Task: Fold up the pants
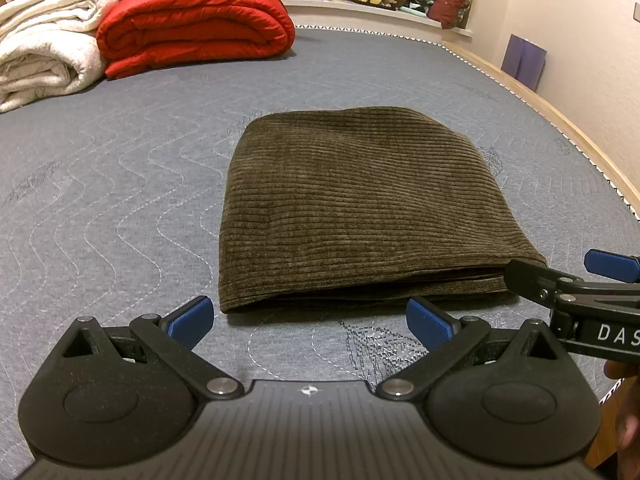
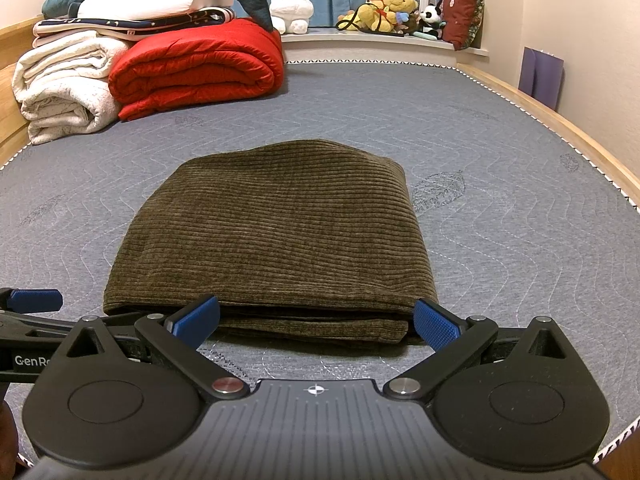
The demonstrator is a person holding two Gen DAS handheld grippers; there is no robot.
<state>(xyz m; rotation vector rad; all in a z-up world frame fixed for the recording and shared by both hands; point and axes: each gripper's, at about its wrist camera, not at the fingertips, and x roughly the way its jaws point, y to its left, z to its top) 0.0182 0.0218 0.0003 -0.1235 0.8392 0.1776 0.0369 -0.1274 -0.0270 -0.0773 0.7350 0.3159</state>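
**Pants folded small, both grippers standing off the near edge**

Pants (image 1: 352, 208), in brown corduroy, are lying as a compact folded bundle on the grey quilted mattress (image 1: 120, 200), toward its right edge and well apart from the red quilt (image 1: 196, 24) and white blankets (image 1: 44, 40) at the far left corner. In the left wrist view, the left gripper (image 1: 308, 318) is hovering just short of the bundle's near left corner, its jaws spread wide and holding nothing. The right gripper (image 1: 560, 276) is reaching in at the near right corner; "DAS" is showing on its body.

In the right wrist view, the right gripper (image 2: 316, 318) is also gaping empty, its blue pads (image 2: 436, 326) sitting just beside the stacked layers of the pants (image 2: 276, 232). "GenR" is readable on the other tool at the left.

The fold looks essentially finished. Any last touch would probably be squaring those near layers, pinching all of them together so none slips out.
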